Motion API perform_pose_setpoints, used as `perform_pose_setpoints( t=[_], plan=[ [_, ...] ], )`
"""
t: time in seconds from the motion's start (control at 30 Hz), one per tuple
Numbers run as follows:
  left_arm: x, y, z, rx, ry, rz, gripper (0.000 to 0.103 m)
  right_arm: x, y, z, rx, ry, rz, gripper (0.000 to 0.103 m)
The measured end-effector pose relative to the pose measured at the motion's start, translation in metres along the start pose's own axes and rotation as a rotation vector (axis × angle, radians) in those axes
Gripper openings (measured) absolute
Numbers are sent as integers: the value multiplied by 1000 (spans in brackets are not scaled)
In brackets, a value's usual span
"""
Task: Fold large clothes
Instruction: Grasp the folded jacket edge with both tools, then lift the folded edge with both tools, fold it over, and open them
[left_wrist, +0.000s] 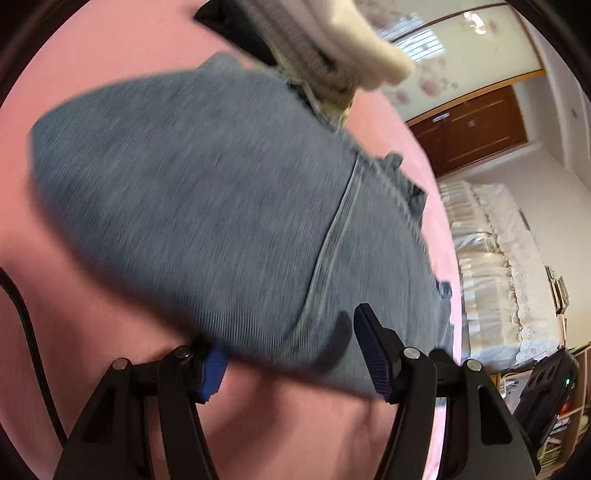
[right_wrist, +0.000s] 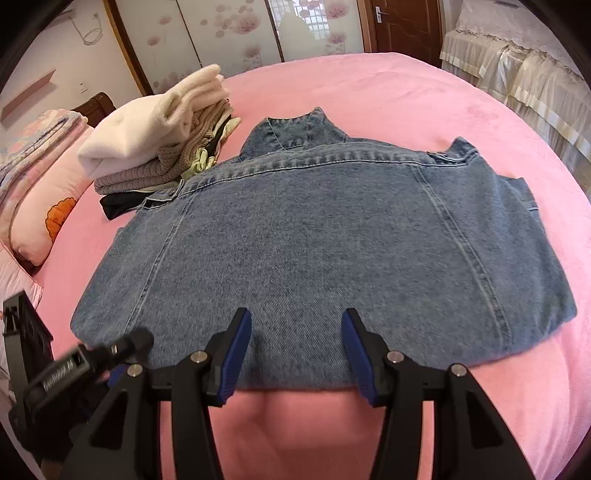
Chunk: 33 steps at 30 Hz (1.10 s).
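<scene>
A pink plush bedspread is spread below both grippers. Ahead-left of the right gripper, a stack of folded knitwear is seen. The blue denim jacket lies flat, its hem between both grippers' parted, unclamped jaws; the left gripper is similarly placed.

A home bedroom: a wide bed under a pink sheet, a flowered pillow, a stack of folded clothes, sliding wardrobe doors with blossom prints and a brown wooden door.
</scene>
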<state>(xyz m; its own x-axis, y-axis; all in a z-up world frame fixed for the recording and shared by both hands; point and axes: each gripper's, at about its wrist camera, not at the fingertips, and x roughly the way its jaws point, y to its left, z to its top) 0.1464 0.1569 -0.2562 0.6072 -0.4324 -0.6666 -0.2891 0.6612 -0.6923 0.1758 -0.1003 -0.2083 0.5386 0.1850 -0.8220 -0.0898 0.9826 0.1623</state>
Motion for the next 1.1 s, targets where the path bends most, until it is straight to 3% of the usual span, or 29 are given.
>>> perform_pose_setpoints(
  t=[0.3, 0.4, 0.5, 0.57, 0.67, 0.87, 1.1],
  plan=[
    [17, -13, 35, -9, -61, -7, 62, 14, 2, 16, -6, -35, -24, 51],
    [14, -18, 43, -34, -72, 8, 49, 16, 3, 28, -12, -54, -46, 46],
    [4, -26, 45, -19, -84, 41, 29, 23, 7, 40, -33, -60, -80, 32],
    [-1, -36, 45, 22, -81, 79, 22, 33, 9, 46, -47, -50, -83, 18],
    [-9, -56, 47, 106, -90, 122, 14, 47, 13, 48, -81, -30, -88, 9],
    [-25, -101, 30, 339, -149, 197, 13, 72, 11, 32, -148, 6, -66, 6],
    [-32, -166, 1, 584, -253, 212, 12, 74, -12, 29, -74, 4, 58, 6]
  ],
)
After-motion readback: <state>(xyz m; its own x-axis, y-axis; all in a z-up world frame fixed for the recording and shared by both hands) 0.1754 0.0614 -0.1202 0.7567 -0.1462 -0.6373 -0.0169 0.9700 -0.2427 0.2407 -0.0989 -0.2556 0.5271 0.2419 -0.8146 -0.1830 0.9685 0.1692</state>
